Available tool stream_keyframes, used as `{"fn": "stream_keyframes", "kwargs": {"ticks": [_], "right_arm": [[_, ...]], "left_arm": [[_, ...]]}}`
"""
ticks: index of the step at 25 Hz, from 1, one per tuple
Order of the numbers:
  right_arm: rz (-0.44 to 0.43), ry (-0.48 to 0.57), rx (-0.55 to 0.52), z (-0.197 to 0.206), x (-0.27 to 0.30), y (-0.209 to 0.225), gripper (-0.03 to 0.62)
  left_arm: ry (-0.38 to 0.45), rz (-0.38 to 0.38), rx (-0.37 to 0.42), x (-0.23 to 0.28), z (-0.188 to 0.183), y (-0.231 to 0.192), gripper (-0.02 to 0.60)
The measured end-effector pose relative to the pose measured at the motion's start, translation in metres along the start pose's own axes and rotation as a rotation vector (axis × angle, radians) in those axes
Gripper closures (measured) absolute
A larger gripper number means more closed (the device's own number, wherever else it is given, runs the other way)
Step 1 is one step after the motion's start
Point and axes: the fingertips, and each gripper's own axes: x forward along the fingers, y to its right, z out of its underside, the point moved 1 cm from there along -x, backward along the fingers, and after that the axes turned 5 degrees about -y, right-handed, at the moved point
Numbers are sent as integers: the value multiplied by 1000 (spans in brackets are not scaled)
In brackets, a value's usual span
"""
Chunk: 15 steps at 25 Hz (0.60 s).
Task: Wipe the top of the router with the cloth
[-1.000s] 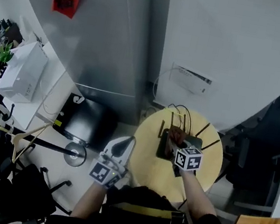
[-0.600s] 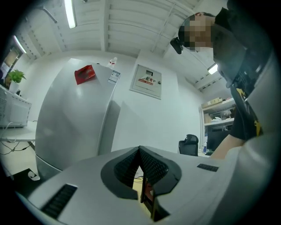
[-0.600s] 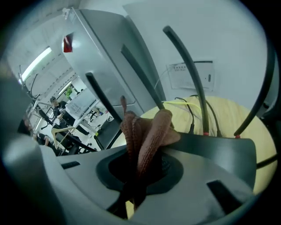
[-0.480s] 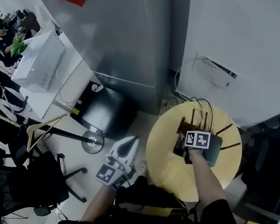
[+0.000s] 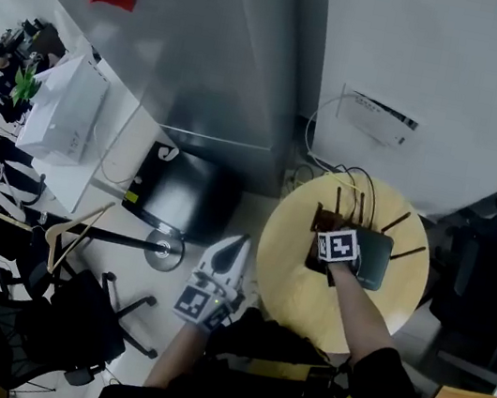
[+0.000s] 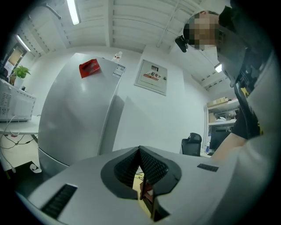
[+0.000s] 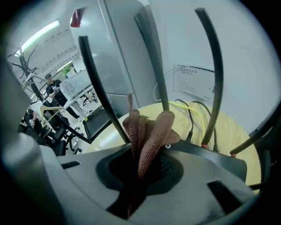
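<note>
A black router (image 5: 372, 256) with several upright antennas (image 7: 93, 81) lies on a round yellow table (image 5: 296, 283). My right gripper (image 5: 327, 228) is over the router's left end, shut on a brown cloth (image 7: 147, 132) that bunches between its jaws and rests against the router's top (image 7: 210, 154). The cloth (image 5: 323, 222) pokes out past the marker cube in the head view. My left gripper (image 5: 232, 253) hangs off the table's left side, held above the floor, jaws shut with nothing between them (image 6: 139, 176).
A grey fridge (image 5: 208, 53) stands behind the table, a black box (image 5: 178, 192) on the floor beside it. Cables (image 7: 193, 110) run off the router's back. A wall socket panel (image 5: 379, 119) sits behind. Office chairs (image 5: 65, 323) and a white microwave (image 5: 64, 108) are left.
My right gripper with the cloth has slid left along the router's top, from near its middle to its left end. The left gripper stays put beside the table.
</note>
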Motion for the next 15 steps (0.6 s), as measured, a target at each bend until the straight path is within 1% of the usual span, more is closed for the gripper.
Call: {"fn": "stream_keyframes", "kwargs": {"ticks": [6,11,15], "right_arm": [[31,-1,32,13,-10,24,530],[71,7,38,24,-18,47,530],[90,14,83,35,-25,65,529]], "left_arm": [[-4,41,-2,10,2,8,589],[-6,67,-4,17,3,13,589],[-11,85,-1,21,5,16,589]]}}
